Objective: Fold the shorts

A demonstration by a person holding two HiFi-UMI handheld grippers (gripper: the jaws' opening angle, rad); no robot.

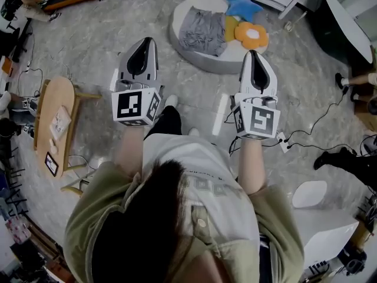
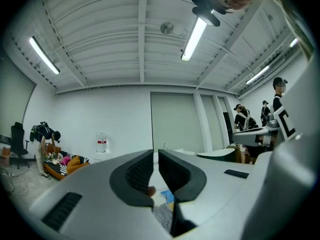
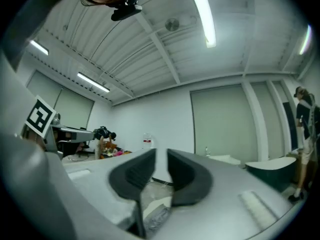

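The grey shorts (image 1: pixel 202 31) lie crumpled on a round white floor cushion (image 1: pixel 177 28) ahead of me. Both grippers are held level at chest height, well short of the cushion and pointing towards it. My left gripper (image 1: pixel 143 43) is shut with nothing in it; its dark pads (image 2: pixel 141 171) stand close together. My right gripper (image 1: pixel 254 55) is likewise shut and empty. A bit of the grey shorts (image 2: pixel 163 216) shows low between the left jaws, and the same shorts (image 3: pixel 157 218) show below the right gripper (image 3: pixel 161 156).
A blue star pillow (image 1: pixel 242 6) and an orange flower pillow (image 1: pixel 251 35) share the cushion with the shorts. A small wooden table (image 1: pixel 56 119) stands at the left. Cables (image 1: pixel 321 119) run over the marble floor at the right. Other people (image 2: pixel 279 101) stand further off.
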